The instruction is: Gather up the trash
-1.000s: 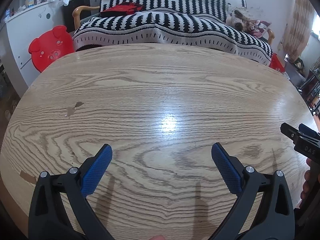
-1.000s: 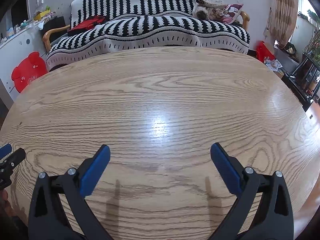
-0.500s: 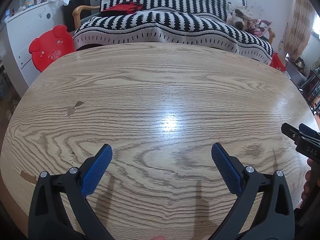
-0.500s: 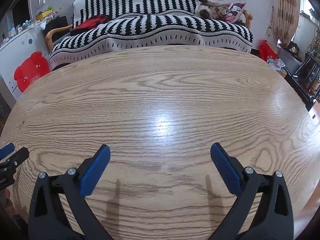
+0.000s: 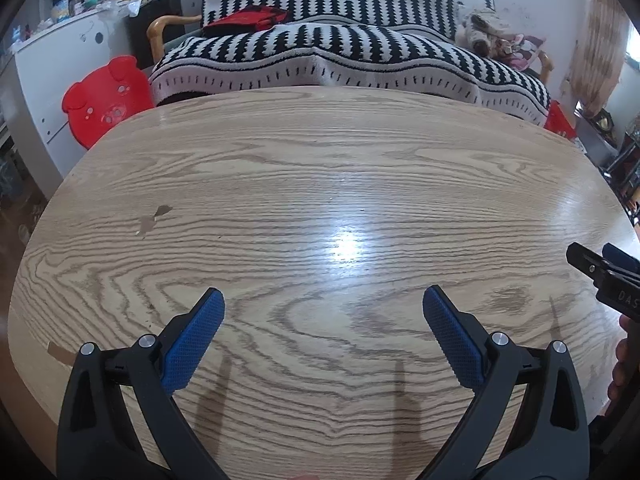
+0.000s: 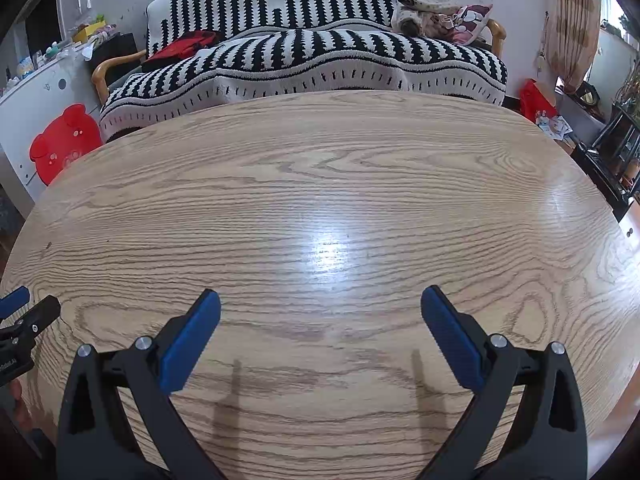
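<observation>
Left tongs: the black two-finger tongs with blue ribbed pads (image 5: 323, 312) fill the bottom of the left wrist view, jaws spread wide with nothing between them, the fingers pointing up the frame toward the sofa.
Right tongs: the matching black tongs with blue pads (image 6: 320, 314) fill the bottom of the right wrist view, likewise spread wide and holding nothing, pointing the same way.
Each seen from the other: the tip of the right tongs shows at the right edge of the left wrist view, with part of a hand (image 5: 622, 364) below it; the tip of the left tongs shows at the lower left edge of the right wrist view.
Tabletop: a light oak-grain wooden tabletop (image 5: 320, 184) spans the middle of both views, with a bright glare patch near its centre.
Trash: no piece of trash can be made out in either view, so its place, direction and long axis cannot be told.
Marks on the tabletop: a small brown chipped patch (image 5: 154, 218) sits left of centre in the left wrist view, and a tan scrap-like mark (image 5: 60, 352) lies at the lower left rim; whether that is tape or bare wood cannot be told.
Background, top centre: a sofa under a black-and-white striped knitted cover (image 6: 304, 64), a red garment (image 6: 184, 46) on its left part, crumpled cloth and a patterned cushion on its right part.
Background, upper left: a red pig-shaped plastic stool (image 5: 104, 100) against a white cabinet (image 5: 52, 68).
</observation>
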`<state>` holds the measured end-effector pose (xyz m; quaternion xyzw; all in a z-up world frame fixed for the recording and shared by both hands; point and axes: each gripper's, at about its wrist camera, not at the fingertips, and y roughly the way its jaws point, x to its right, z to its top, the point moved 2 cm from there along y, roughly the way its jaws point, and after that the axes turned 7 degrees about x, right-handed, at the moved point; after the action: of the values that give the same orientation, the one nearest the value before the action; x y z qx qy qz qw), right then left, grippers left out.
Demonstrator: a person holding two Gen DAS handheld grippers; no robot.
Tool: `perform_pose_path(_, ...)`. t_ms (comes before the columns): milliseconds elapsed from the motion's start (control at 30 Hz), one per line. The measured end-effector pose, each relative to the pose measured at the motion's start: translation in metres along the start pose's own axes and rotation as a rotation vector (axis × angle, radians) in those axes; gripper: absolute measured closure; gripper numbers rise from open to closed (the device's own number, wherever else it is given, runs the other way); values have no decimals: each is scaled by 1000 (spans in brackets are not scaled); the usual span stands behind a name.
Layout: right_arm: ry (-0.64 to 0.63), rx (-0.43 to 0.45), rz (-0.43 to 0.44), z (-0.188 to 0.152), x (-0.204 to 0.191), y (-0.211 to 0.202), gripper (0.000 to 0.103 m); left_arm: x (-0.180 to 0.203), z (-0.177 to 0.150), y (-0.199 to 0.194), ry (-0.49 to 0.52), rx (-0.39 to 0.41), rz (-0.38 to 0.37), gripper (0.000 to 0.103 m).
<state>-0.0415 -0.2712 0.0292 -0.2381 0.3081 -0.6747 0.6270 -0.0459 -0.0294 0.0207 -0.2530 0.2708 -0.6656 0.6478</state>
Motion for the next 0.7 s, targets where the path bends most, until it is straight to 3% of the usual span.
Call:
perform_pose_path(167,-5,-2,3,0,-1,0,6,1,0,0,-5,3,20,7)
perform_pose_path(300,-4,-3,8,-1,0,-1,6,-3,-3,5,-60,-40,-41,6)
perform_pose_path(500,2,-6,14,-2,1,-2,6,2,-11,3,-88,-44,-87,7)
perform_pose_path(600,-1,-5,13,-2,0,-2,6,3,-8,-1,-75,1,-50,7)
perform_pose_path(700,4,-6,14,-2,1,-2,6,7,-4,-6,0,54,19,6)
